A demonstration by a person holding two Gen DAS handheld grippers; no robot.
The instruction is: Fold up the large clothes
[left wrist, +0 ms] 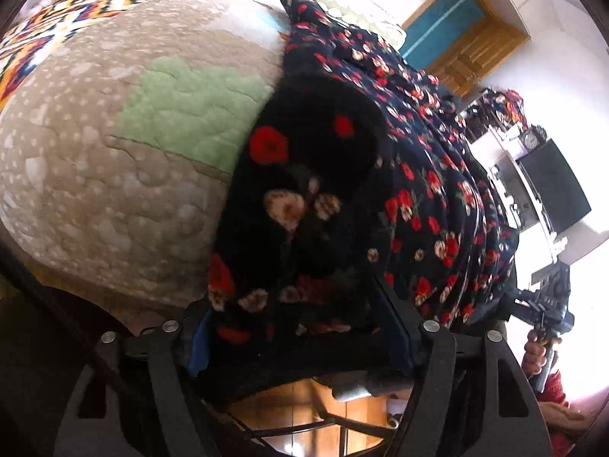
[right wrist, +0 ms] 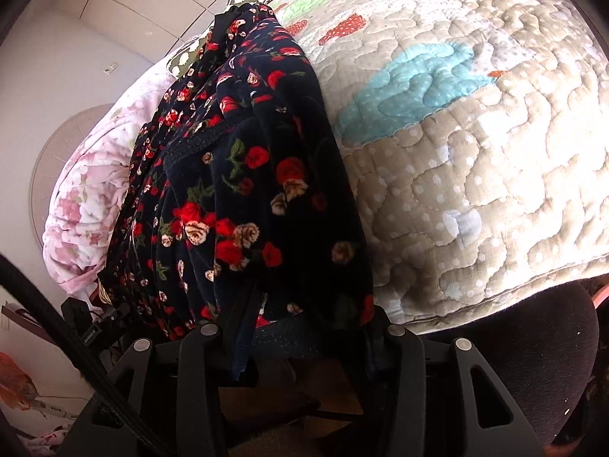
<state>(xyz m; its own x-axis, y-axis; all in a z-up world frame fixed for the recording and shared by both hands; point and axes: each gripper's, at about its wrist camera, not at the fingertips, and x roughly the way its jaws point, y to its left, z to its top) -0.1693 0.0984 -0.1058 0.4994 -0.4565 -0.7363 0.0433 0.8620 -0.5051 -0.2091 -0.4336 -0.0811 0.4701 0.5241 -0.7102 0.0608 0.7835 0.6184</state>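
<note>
Navy rose-print garment (left wrist: pixel 418 160), bunched lengthwise in folds over beige quilt (left wrist: pixel 95 160).

looks like a bedroom in someone's home; there's a bed with a quilted patchwork bedspread (left wrist: pixel 114 175) in beige with green and blue patches; a pink floral duvet (right wrist: pixel 87 198) bunched at one side; a polka-dot pillow (right wrist: pixel 186 57) further up; off to the side a wooden door (left wrist: pixel 460 42), a dark flat screen (left wrist: pixel 555 190) on a white unit, and tiled white walls
</note>
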